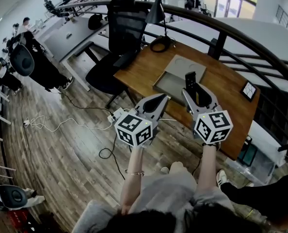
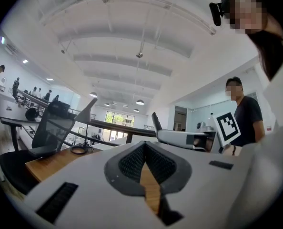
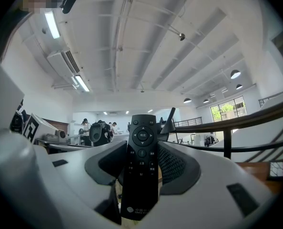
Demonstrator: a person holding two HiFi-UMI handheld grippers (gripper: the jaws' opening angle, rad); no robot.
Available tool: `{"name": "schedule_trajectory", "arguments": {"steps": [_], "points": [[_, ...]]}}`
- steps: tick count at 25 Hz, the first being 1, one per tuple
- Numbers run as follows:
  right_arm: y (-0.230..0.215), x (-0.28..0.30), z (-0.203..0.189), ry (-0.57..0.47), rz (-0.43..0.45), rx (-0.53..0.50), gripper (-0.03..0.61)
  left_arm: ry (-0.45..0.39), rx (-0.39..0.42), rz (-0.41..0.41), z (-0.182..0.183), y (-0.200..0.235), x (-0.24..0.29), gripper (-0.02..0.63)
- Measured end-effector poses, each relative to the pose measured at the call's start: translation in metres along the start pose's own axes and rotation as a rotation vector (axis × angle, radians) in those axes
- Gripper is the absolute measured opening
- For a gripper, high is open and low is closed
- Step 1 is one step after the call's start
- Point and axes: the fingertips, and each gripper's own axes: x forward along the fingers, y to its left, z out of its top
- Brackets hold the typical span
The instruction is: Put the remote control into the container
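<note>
My right gripper [image 1: 196, 92] is clamped on the remote control [image 3: 141, 166] - it's standing upright between the jaws, buttons facing the camera. From the head view it sits over the right edge of the grey container [image 1: 170, 84] on the wooden desk [image 1: 226, 86], not inside it. My left gripper [image 2: 145, 151] has its jaws pressed together with nothing between them - it's just beside the right one.

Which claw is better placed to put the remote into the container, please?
Right claw: it is shut on the slim black remote control, close to the grey rectangular container. The left claw is shut, empty.
</note>
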Motion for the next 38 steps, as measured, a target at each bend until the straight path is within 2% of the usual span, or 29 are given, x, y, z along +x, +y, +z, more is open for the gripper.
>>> {"name": "schedule_trajectory", "arguments": {"steps": [10,23,38], "points": [[-0.027,0.043,-0.011,0.041,0.016,0.016,0.213,0.027,-0.027,0.010,-0.009,0.036,0.032,0.003],[-0.073,0.114,-0.006,0.070,0.066,0.009,0.213,0.024,-0.033,0.035,0.005,0.092,0.094,0.003],[-0.103,0.156,-0.040,0.168,0.108,0.028,0.213,0.075,-0.096,0.095,-0.021,0.135,0.126,0.003]]}}
